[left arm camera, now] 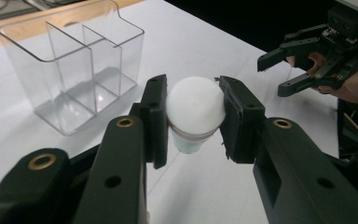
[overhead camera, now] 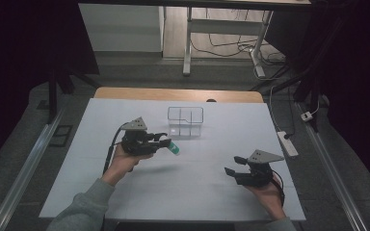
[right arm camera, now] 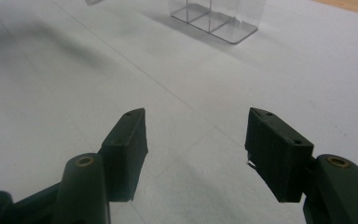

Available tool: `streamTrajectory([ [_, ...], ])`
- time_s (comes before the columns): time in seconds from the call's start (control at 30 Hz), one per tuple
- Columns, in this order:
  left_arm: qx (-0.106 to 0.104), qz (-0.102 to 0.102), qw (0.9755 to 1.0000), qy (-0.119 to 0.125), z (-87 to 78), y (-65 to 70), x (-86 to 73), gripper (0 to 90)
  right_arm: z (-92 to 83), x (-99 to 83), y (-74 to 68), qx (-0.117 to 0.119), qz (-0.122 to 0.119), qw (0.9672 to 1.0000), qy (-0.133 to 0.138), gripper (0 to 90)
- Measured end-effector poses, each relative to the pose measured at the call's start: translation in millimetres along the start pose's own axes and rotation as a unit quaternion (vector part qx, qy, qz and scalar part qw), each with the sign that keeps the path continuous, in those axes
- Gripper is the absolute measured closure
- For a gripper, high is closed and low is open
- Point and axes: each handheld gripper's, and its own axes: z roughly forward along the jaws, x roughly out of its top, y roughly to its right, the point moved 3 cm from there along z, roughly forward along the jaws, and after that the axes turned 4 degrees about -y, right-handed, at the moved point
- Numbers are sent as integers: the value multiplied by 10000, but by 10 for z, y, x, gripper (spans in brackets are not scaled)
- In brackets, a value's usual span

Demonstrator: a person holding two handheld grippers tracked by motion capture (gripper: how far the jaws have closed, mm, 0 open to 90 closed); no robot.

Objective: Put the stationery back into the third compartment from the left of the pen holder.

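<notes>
Here, open white table (overhead camera: 188, 187) lay between the grippers, the clear bin (overhead camera: 185, 121) toward its far edge. The left gripper (overhead camera: 163, 141) clamped a white-capped tube (overhead camera: 174, 147) just short of the bin, its long axis pointing right. The right gripper (overhead camera: 236, 165) hung spread and empty.

Desk (overhead camera: 183, 183) covered in plain white sheet, no pattern, faint thin grid lines; bare light wood strip at far edge. Organizer box (overhead camera: 185, 121) clear, colourless, see-through dividers. Small bottle (overhead camera: 173, 147) white rounded cap, pale teal-green body. Left claw (overhead camera: 166, 141) black, brass-coloured rivets at the joints, grey three-cornered plate on top. Right claw (overhead camera: 235, 165) black too, same brass rivets, grey plate. Sleeve (overhead camera: 84, 204) grey-green. Floor (overhead camera: 33, 125) dark grey. Power strip (overhead camera: 287, 143) on the floor white, white cable. Further desk legs (overhead camera: 188, 43) white.
</notes>
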Motion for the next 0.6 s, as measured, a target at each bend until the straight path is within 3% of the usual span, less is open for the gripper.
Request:
streamTrajectory([
  [0.23, 76, 24, 9999, 71, -65, -19, 123, 641, 33, -29, 6, -33, -111, 9998, -158, 371],
  [0.6, 59, 120, 9997, 222, -67, -75, 592, 640, 42, -61, 29, -109, -127, 9994, -298, 363],
])
